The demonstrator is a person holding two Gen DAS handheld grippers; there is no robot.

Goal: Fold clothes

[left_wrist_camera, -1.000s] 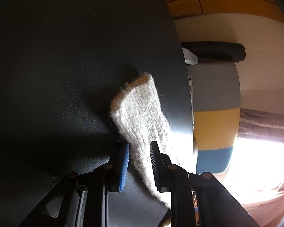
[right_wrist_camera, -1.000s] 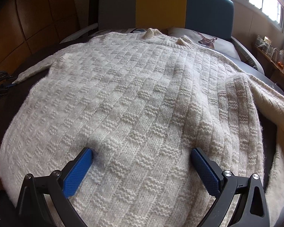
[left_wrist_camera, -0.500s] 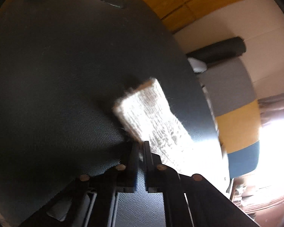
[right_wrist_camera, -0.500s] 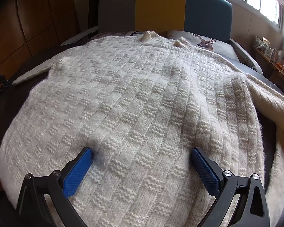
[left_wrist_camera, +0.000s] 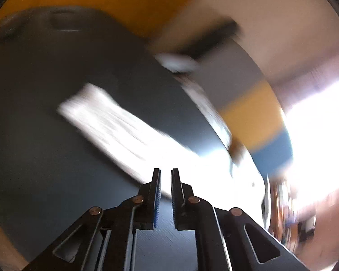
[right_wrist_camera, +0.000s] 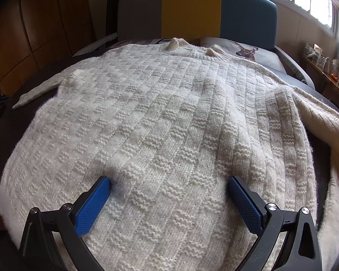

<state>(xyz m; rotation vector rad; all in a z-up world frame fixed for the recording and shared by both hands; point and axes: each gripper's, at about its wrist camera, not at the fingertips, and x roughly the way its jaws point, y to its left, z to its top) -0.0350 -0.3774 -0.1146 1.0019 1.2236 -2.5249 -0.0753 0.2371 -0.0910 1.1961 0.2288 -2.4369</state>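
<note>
- The big white knitted sweater [right_wrist_camera: 160, 122] lies flat and fills the middle of the right wrist view.
- It lies on a dark surface [right_wrist_camera: 2, 140] that shows at the left edge of that view.
- The right gripper [right_wrist_camera: 169, 186] is at the bottom of that view, and its two blue fingers [right_wrist_camera: 92, 205] are spread wide apart.
- The fingertips rest on the lower part of the sweater, but they do not pinch any of it.
- One sleeve [right_wrist_camera: 37, 90] sticks out to the left of the frame, flat on the dark surface.
- Another part of the sweater is folded over on the right side of the frame.
- Behind the sweater, at the top of the frame, stands a headboard [right_wrist_camera: 192, 11] in grey, yellow and blue.
- A pillow with a deer on it [right_wrist_camera: 246, 52] sits just behind the sweater's neck, in the upper right.
- The left wrist view is very blurry.
- The left gripper [left_wrist_camera: 165, 174] is at the bottom middle there, and its fingers are nearly closed with only a thin gap between them.
- Nothing is seen in that gap.
- The white sleeve [left_wrist_camera: 115, 126] runs from the middle left of that frame down towards the gripper's tips.
- I cannot tell if the tips touch it.
</note>
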